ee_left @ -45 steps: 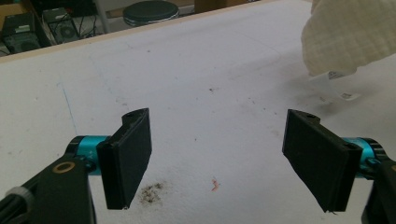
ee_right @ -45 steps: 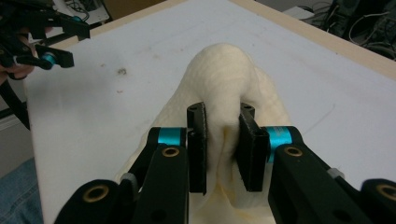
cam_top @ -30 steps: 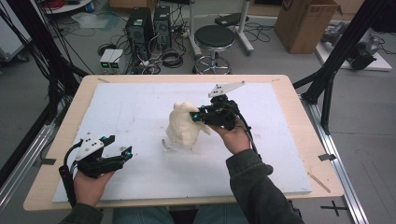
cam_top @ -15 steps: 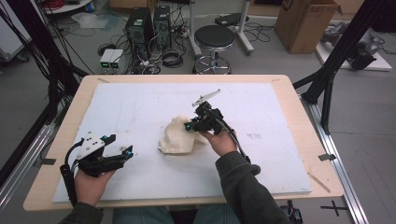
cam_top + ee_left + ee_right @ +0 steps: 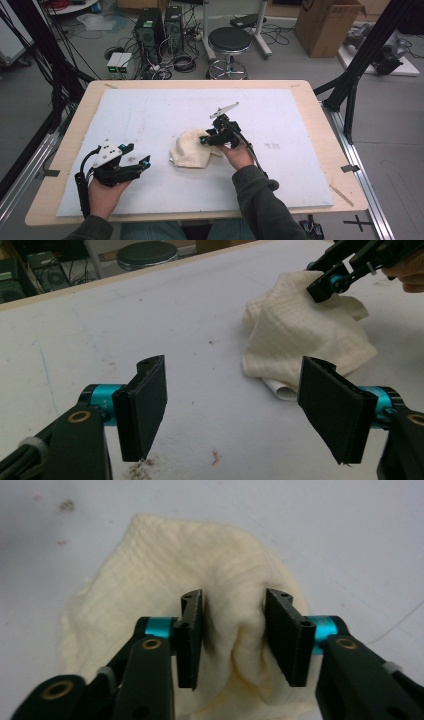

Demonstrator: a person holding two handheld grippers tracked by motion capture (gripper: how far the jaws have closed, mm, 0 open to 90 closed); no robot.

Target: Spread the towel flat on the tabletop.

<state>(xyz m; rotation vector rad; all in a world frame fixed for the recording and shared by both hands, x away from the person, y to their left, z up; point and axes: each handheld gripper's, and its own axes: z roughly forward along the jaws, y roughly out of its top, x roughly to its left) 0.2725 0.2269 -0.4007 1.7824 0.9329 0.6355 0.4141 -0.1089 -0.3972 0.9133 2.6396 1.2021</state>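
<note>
A cream cloth [image 5: 192,149] lies crumpled on the white mat [image 5: 150,107] near the table's middle. My right gripper [image 5: 204,140] is down at its right edge. In the right gripper view the jaws stand partly apart around a raised fold of the cloth [image 5: 165,570], with a dark gap beside the left pad; the right gripper [image 5: 234,630] is open. My left gripper [image 5: 145,162] hovers low at the front left, open wide and empty [image 5: 235,410], pointing toward the cloth [image 5: 300,335]. A white edge [image 5: 277,388] pokes out under the cloth.
The mat covers most of the wooden table [image 5: 320,125]. Small dirt specks [image 5: 215,456] mark the mat near the left gripper. Beyond the far edge stand a black stool [image 5: 229,40], computer cases [image 5: 157,27] and a cardboard box [image 5: 327,25].
The right gripper carried the cloth from a lifted bunch down and toward me onto the mat, where it now lies flatter. Its jaws have parted. The left gripper stayed put.
</note>
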